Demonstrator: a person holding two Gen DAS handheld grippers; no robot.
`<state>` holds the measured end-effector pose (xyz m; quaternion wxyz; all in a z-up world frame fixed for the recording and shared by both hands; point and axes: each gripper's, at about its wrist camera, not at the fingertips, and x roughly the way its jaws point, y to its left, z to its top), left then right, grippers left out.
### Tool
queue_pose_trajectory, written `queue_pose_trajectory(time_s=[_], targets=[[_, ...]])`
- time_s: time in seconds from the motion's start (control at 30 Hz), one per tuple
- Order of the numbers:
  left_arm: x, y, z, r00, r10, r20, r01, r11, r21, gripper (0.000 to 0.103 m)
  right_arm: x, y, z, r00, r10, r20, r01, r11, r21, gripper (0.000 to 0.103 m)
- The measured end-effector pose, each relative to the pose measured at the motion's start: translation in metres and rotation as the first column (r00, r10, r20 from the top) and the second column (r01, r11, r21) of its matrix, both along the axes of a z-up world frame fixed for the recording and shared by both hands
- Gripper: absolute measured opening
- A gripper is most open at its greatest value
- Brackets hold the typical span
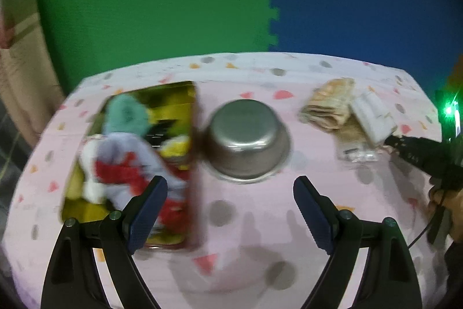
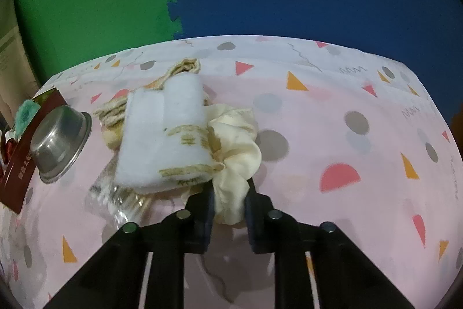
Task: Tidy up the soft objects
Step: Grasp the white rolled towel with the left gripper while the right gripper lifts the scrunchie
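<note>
A red box (image 1: 194, 164) at the left holds soft toys: a teal one (image 1: 126, 113) and a white, lavender and red one (image 1: 121, 167). My left gripper (image 1: 230, 187) is open and empty above the table, near the box's right edge. My right gripper (image 2: 230, 190) is shut on a cream scrunchie (image 2: 234, 141). The scrunchie lies against a folded white cloth (image 2: 162, 135) on beige patterned cloth (image 2: 113, 112). The right gripper also shows in the left wrist view (image 1: 389, 140), at the cloth pile (image 1: 332, 106).
A steel bowl (image 1: 246, 135) stands upside down between box and cloth pile; it also shows in the right wrist view (image 2: 59, 141). A clear plastic wrapper (image 2: 121, 201) lies under the pile. The table has a pink patterned cover (image 2: 347, 135). Green and blue foam mats stand behind.
</note>
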<state>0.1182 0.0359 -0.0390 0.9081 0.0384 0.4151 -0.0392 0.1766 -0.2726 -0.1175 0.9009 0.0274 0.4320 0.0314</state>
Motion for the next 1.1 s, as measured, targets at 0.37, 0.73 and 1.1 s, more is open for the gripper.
queue_pose_trajectory(time_s=[0.37, 0.73, 1.1], targets=[[0.015, -0.061, -0.014, 0.99, -0.123, -0.065, 0.121, 0.992, -0.026, 0.087, -0.058, -0.024, 0.001, 1.0, -0.009, 0.005, 0.01, 0.998, -0.07, 0.016], [0.005, -0.128, -0.004, 0.962, -0.27, -0.035, 0.27, 0.963, 0.012, 0.087, -0.08, -0.07, 0.004, 0.992, -0.122, 0.019, 0.123, 0.985, -0.118, 0.015], [0.019, -0.211, -0.018, 0.921, -0.381, -0.082, 0.379, 0.924, -0.041, 0.087, -0.095, -0.124, -0.003, 0.97, -0.242, 0.017, 0.243, 0.97, -0.018, 0.015]])
